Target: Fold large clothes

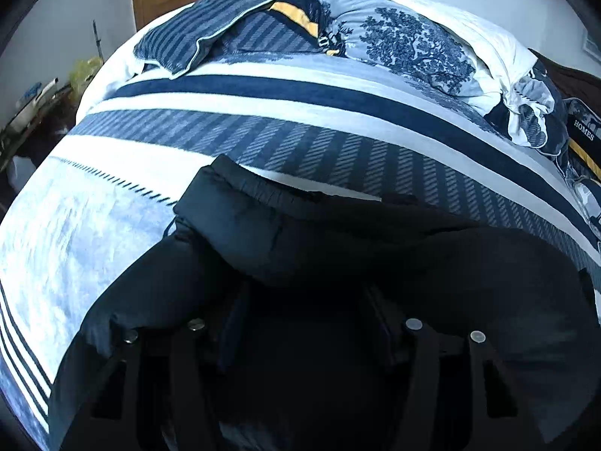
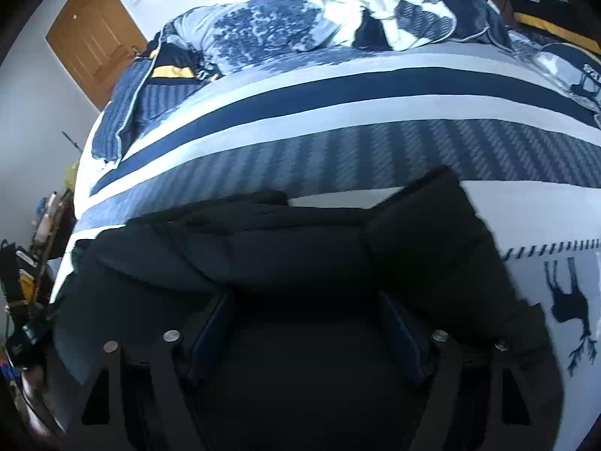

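Black padding is filling the space between the fingers of both grippers: the left gripper (image 1: 304,300) is sitting spread wide, released, its 2 fingers straddling a puffy fold of the jacket (image 1: 338,240), though the dark cloth is hiding whether the tips are pressing in. The right gripper (image 2: 311,308) is standing likewise released, jaws wide, with the jacket (image 2: 293,248) bunching between and over them. Just beyond, 1 sleeve (image 2: 432,225) is lying folded across the jacket's body, its cuff pointing up toward the striped band. The jacket is lying on the bed (image 1: 263,131), near its front edge, with pillows (image 1: 409,45) and a quilt heaped well apart at the far side and a door (image 2: 94,34) behind. Judging from this, a fold is being set or sought at the near hem; the next move is calling for both grippers closing on thick, springy layers and lifting together.
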`<state>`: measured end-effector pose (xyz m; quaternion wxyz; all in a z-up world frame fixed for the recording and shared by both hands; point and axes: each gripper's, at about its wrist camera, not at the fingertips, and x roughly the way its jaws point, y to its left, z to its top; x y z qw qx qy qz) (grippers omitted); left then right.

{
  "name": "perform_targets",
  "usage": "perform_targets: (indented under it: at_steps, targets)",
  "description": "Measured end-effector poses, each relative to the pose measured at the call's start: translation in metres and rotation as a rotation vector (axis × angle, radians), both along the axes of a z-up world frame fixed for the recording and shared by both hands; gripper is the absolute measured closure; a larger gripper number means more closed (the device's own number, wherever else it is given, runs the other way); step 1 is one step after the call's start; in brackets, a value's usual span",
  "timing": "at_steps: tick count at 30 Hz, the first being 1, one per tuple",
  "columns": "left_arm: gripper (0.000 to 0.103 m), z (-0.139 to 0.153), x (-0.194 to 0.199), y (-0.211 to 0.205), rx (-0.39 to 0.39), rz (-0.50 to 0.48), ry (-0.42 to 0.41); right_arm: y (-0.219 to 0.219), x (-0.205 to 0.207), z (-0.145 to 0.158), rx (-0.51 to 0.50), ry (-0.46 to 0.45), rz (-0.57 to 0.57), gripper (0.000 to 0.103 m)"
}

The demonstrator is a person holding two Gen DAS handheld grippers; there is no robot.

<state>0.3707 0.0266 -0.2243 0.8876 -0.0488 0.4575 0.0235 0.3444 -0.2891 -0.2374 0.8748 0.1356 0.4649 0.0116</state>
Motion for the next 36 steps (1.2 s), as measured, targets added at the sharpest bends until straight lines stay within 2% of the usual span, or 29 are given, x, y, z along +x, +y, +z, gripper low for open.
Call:
perform_targets:
  at_steps: [5,10,12,14,16,21,25,28,30,36]
  targets:
    - [0.042,-0.005,0.0,0.005,-0.028,0.009,-0.021,-0.015,-0.002,-0.009,0.005,-0.01,-0.036,0.024]
    - [0.042,0.006,-0.015,0.022,-0.064,0.019,0.024,-0.026,-0.012,-0.007,-0.008,0.04,-0.099,0.024]
    - [0.043,0.023,-0.039,0.03,-0.062,0.041,-0.024,-0.032,-0.036,0.008,0.001,0.028,-0.139,0.023]
    - [0.038,0.048,-0.078,0.036,-0.027,0.061,-0.102,-0.035,-0.07,0.028,0.041,-0.011,-0.153,0.023]
    - [0.028,0.07,-0.123,0.038,-0.034,0.074,-0.154,-0.035,-0.11,0.044,0.074,-0.036,-0.169,0.022]
    - [0.02,0.1,-0.228,0.036,-0.115,0.074,-0.191,0.0,-0.196,0.061,0.172,-0.026,-0.139,0.021]
    - [0.018,0.116,-0.294,0.035,-0.119,0.087,-0.183,0.03,-0.25,0.071,0.136,-0.011,-0.088,0.021]
    - [0.018,0.132,-0.314,0.032,-0.077,0.072,-0.182,0.045,-0.285,0.089,0.062,-0.022,-0.033,0.021]
    - [0.018,0.148,-0.326,0.027,-0.021,0.049,-0.2,0.049,-0.305,0.104,0.025,-0.043,-0.03,0.021]
    - [0.018,0.198,-0.357,0.007,0.048,-0.008,-0.277,0.049,-0.335,0.153,0.01,-0.122,-0.05,0.021]
